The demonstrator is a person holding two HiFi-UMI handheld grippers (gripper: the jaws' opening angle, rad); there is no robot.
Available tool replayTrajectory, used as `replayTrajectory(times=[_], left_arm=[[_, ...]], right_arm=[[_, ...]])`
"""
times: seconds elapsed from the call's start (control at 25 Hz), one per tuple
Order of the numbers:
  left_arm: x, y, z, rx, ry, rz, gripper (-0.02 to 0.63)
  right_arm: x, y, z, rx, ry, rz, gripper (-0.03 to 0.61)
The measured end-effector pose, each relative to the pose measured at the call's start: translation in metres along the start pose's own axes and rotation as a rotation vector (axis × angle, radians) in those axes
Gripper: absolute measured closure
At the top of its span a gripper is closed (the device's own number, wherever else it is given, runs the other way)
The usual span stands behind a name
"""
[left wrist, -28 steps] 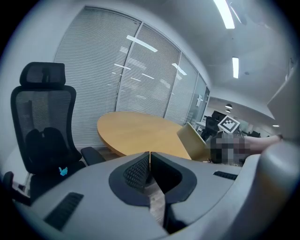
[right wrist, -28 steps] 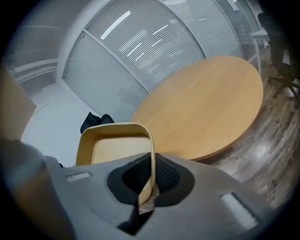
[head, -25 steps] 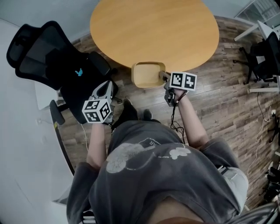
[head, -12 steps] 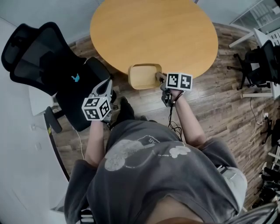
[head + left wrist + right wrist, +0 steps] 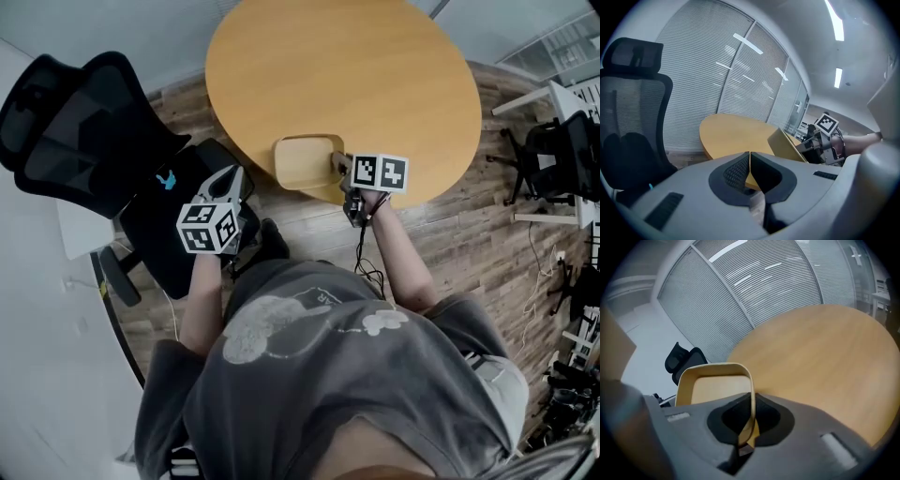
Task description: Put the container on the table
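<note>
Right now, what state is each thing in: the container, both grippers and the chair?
Wooden container: empty, gripped by one wall, at the round table's near edge.
Right gripper: shut on the container's wall.
Left gripper: shut, holding nothing.
Office chair: unoccupied, beside the table.

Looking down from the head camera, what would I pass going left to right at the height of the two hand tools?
black mesh office chair → left gripper, shut and empty → shallow tan container → right gripper, clamping its wall → second black chair
</note>
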State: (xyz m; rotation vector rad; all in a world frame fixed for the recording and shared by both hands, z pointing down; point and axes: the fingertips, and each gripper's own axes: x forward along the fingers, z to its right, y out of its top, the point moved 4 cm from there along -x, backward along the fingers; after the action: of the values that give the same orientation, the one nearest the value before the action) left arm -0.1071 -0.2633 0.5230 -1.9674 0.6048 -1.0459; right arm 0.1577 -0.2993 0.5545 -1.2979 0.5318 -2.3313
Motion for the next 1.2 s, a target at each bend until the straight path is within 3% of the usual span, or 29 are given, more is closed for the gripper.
replayTrajectory(times=[0.56,1.2], left_arm=[[0.039,0.016,-0.086,-0.051,-0.019,-0.037,0.614],[0.071,0.039,-0.143,-0.078,-0.043,-0.052,0.614]], right_arm=[[0.095,0.045,-0.017,-0.076,-0.136,-0.092,0.575],[0.176,0.099,-0.033,-0.095,-0.208,-0.128,0.575]])
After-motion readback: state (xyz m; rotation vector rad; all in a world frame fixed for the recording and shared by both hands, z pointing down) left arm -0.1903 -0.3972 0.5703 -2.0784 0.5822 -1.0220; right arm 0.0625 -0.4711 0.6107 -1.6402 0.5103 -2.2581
